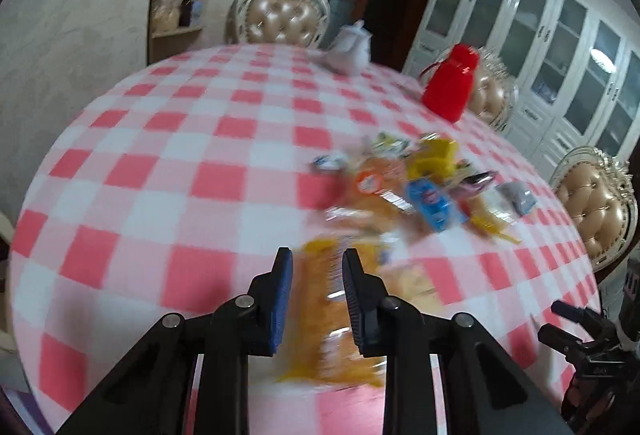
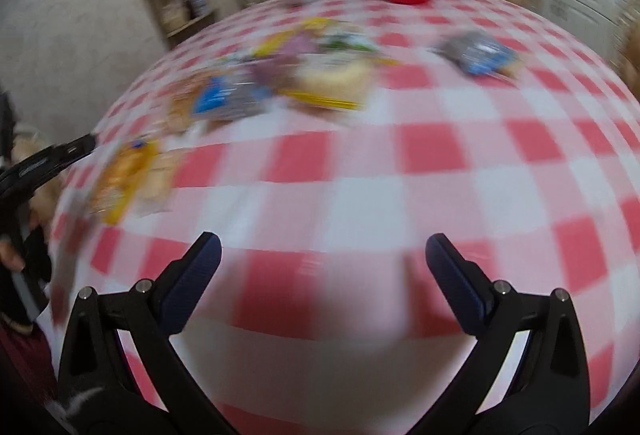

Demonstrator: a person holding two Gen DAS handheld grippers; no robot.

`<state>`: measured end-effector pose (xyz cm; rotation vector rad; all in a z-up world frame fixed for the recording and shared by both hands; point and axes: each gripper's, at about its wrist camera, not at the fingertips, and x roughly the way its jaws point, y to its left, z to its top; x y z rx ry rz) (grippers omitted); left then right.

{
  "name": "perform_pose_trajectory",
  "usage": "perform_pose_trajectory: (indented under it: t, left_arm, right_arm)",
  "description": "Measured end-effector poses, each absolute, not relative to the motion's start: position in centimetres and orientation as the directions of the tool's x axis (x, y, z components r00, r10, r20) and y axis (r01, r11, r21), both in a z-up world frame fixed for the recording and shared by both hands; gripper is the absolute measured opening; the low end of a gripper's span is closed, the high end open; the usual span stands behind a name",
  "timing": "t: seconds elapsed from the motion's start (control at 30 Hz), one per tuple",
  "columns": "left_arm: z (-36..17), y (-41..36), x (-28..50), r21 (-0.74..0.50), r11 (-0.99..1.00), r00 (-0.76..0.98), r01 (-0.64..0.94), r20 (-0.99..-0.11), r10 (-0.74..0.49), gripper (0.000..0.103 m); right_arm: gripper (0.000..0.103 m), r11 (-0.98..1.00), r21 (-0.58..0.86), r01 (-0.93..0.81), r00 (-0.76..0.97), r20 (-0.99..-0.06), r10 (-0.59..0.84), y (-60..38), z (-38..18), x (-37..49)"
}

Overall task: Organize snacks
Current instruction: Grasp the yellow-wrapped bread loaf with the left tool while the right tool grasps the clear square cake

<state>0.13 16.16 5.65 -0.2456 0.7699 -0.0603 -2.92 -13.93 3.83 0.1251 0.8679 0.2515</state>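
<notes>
Left gripper (image 1: 316, 275) clamped on yellow snack packet (image 1: 320, 315), near table's (image 1: 160, 155) near edge; right gripper (image 2: 323, 267) spread wide, empty. Advice: carry packet level, grip firm, clear of snack pile (image 1: 420, 191) mid-table.

The left claw (image 1: 316, 259) is clamped tight (pointing downward), while the right claw (image 2: 323, 247) gapes wide.

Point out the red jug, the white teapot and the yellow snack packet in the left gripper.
red jug (image 1: 450, 83): left wrist view, middle of its body.
white teapot (image 1: 350, 49): left wrist view, its belly.
yellow snack packet (image 1: 320, 299): left wrist view, wrapper between the fingers.
</notes>
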Motion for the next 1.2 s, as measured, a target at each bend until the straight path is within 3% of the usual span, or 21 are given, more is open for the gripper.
perform_pose_trajectory:
  t: [0.1,0.17,0.27,0.47,0.57,0.63,0.73,0.83,0.9,0.93,0.97,1.03,1.1,1.2]
  left_arm:
    - [4.4,16.7,0.1,-0.251,0.967,0.673,-0.046,-0.723,-0.156,0.031]
    - [4.0,16.4,-0.4,-0.264,0.964,0.664,-0.032,-0.726,-0.177,0.045]
    - [4.4,16.1,-1.4,-0.265,0.964,0.683,-0.010,-0.706,-0.187,0.066]
    - [4.5,15.5,-1.7,-0.235,0.972,0.681,-0.004,-0.712,-0.169,0.068]
    - [4.2,14.4,-1.2,-0.229,0.973,0.669,0.014,-0.721,-0.179,0.069]
    - [4.0,13.4,-0.9,-0.236,0.971,0.659,0.032,-0.725,-0.198,0.070]
    - [3.2,11.9,0.2,-0.196,0.979,0.628,0.047,-0.756,-0.182,0.078]
    - [1.8,10.8,1.7,-0.119,0.992,0.589,0.030,-0.800,-0.114,0.078]
    - [1.0,10.4,2.1,-0.103,0.994,0.573,0.034,-0.813,-0.104,0.065]
    - [1.0,10.3,2.0,-0.063,0.998,0.589,0.018,-0.806,-0.062,0.050]
    - [1.0,10.5,1.8,-0.055,0.998,0.595,0.015,-0.802,-0.053,0.050]
    - [1.2,11.6,1.2,-0.098,0.995,0.604,-0.002,-0.793,-0.077,0.049]
    - [1.5,12.6,0.4,-0.079,0.996,0.622,-0.035,-0.782,-0.040,0.049]
    - [2.5,14.6,-1.2,-0.051,0.995,0.649,-0.090,-0.760,0.020,0.049]
  right_arm:
    - [0.102,0.959,0.135,-0.250,0.599,-0.757,0.262,-8.1,3.9,-0.9]
    - [0.099,0.956,0.082,-0.283,0.579,-0.780,0.238,-4.9,3.3,0.5]
    - [0.086,0.942,0.057,-0.332,0.536,-0.810,0.238,-0.7,2.3,2.3]
    - [0.076,0.938,0.018,-0.346,0.529,-0.822,0.210,2.7,1.3,4.4]
    - [0.057,0.920,0.054,-0.387,0.527,-0.806,0.269,2.8,1.2,4.2]
    - [0.030,0.912,0.103,-0.397,0.526,-0.789,0.318,1.8,1.5,3.8]
    - [0.020,0.923,0.148,-0.356,0.541,-0.772,0.333,-0.8,1.9,3.5]
    - [0.020,0.932,0.194,-0.307,0.554,-0.759,0.341,-3.9,2.0,3.4]
    - [0.021,0.940,0.216,-0.265,0.579,-0.744,0.334,-5.3,2.2,3.2]
    - [0.025,0.942,0.220,-0.255,0.582,-0.743,0.331,-5.6,2.3,3.3]
    - [0.028,0.940,0.233,-0.249,0.581,-0.741,0.338,-5.6,2.3,3.4]
    - [0.052,0.929,0.259,-0.263,0.573,-0.733,0.366,-4.8,2.6,3.6]
    - [0.067,0.926,0.245,-0.287,0.561,-0.741,0.369,-3.1,2.7,4.0]
    - [0.067,0.933,0.194,-0.302,0.550,-0.764,0.337,-0.3,2.3,5.0]
